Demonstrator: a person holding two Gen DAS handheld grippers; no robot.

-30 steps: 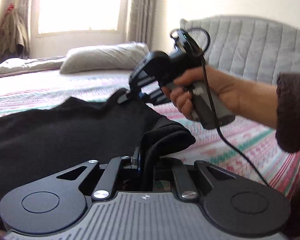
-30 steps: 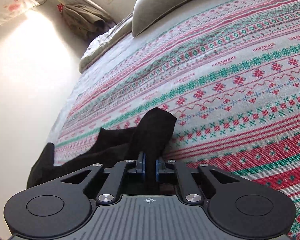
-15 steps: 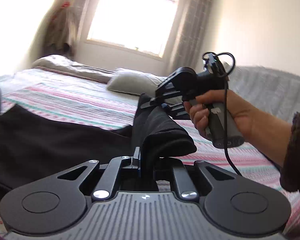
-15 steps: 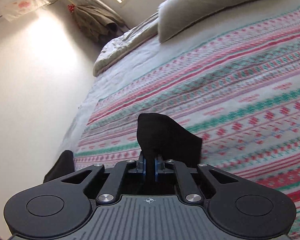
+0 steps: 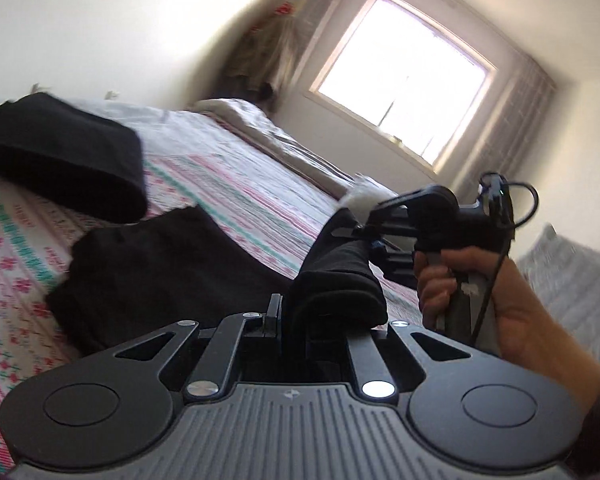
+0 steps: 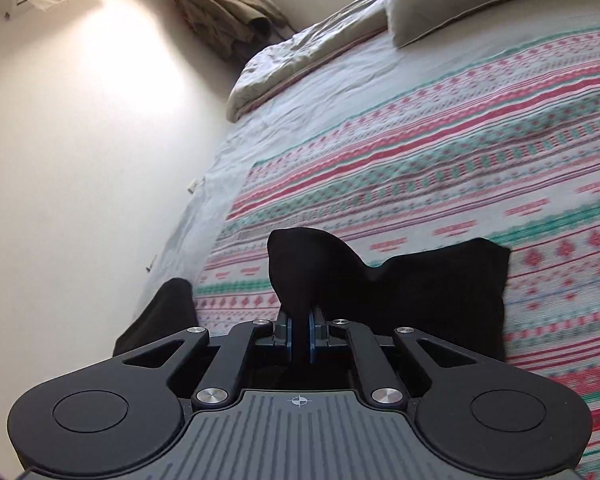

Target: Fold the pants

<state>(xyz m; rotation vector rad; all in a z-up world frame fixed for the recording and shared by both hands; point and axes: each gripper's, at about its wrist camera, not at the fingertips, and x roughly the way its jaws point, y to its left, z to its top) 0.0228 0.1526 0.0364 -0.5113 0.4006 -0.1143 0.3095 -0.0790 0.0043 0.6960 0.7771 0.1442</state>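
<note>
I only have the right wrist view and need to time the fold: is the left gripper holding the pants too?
Observer: Yes. The left gripper is shut on a bunched black edge of the pants, close beside the right gripper.
Operator: Is anything else on the bed over there?
Observer: A separate folded black garment lies on the bedspread, apart from the pants.
</note>
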